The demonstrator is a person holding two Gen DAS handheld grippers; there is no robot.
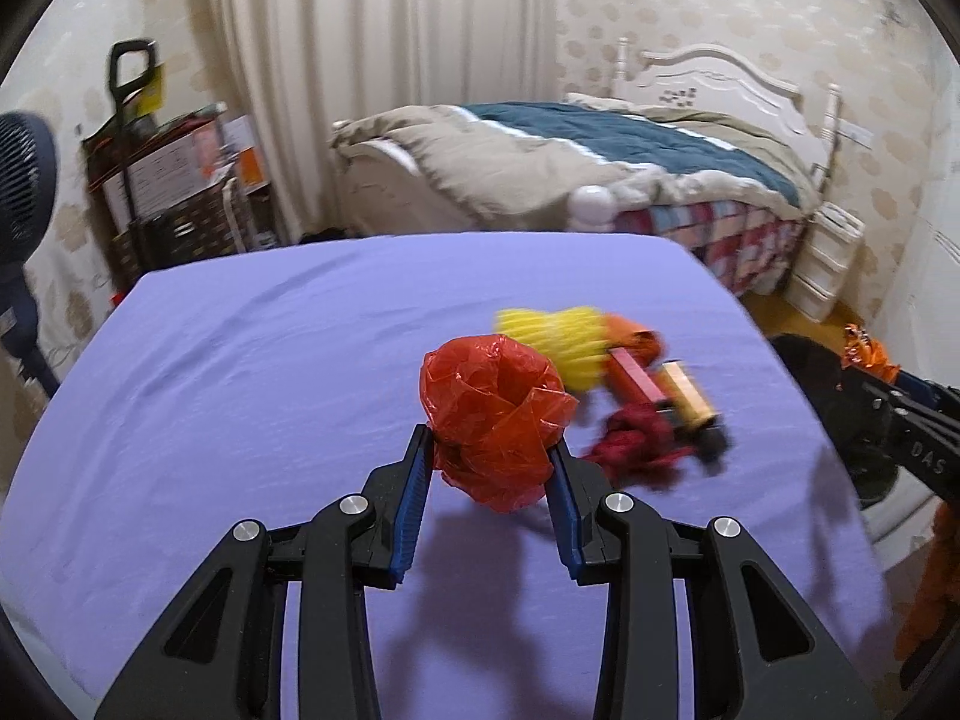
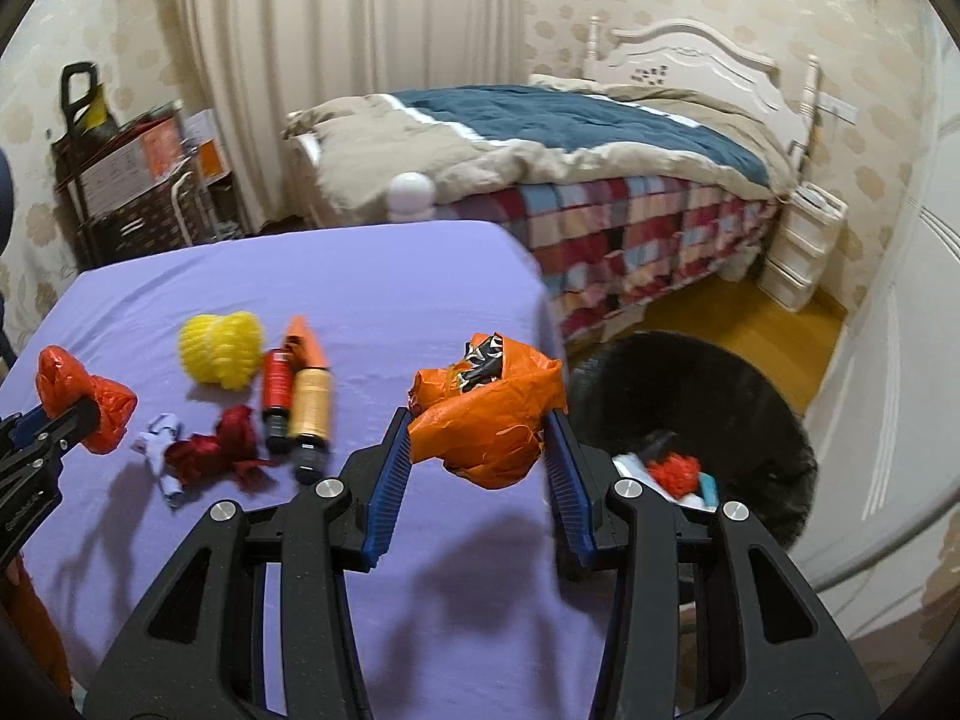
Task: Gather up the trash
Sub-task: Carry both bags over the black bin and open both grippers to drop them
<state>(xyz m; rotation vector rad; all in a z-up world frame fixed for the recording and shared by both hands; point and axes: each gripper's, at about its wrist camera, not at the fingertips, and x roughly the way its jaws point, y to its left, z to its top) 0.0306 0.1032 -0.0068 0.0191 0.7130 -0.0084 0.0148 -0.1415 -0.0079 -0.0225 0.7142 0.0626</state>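
Bedroom with pale wallpaper and a made bed (image 2: 570, 138) at 12 o'clock; in front, a table under a purple cloth (image 1: 240, 360), serving as the sorting surface. Left gripper (image 1: 489, 456) clamped on a crumpled red plastic bag (image 1: 495, 420), raised a little above the cloth — probably lifted already for carrying over to the bin. Right gripper (image 2: 477, 432) closed on an orange wrapper (image 2: 489, 414) with a black-and-silver inside, held near the table's edge at 3 o'clock, just beside the black trash bin (image 2: 774, 414) on the floor; seemingly placed there so that the release drops straight down. Inside the bin, already some red and white scraps, so the collecting looks partly done. Left on the cloth, near the centre: a yellow ribbed sponge-like piece (image 2: 222, 354), a red tube (image 2: 277, 396) and a tan tube (image 2: 311, 414) lying side by side and touching, an orange piece (image 2: 303, 339) at their far end, a dark red crumpled scrap (image 2: 222, 444) and a small white one (image 2: 162, 444) at about 7 o'clock from the tubes. Next step, as a judgement: moving the orange wrapper fully over the bin's mouth before opening — otherwise a light wrapper may catch the rim or fall outside.
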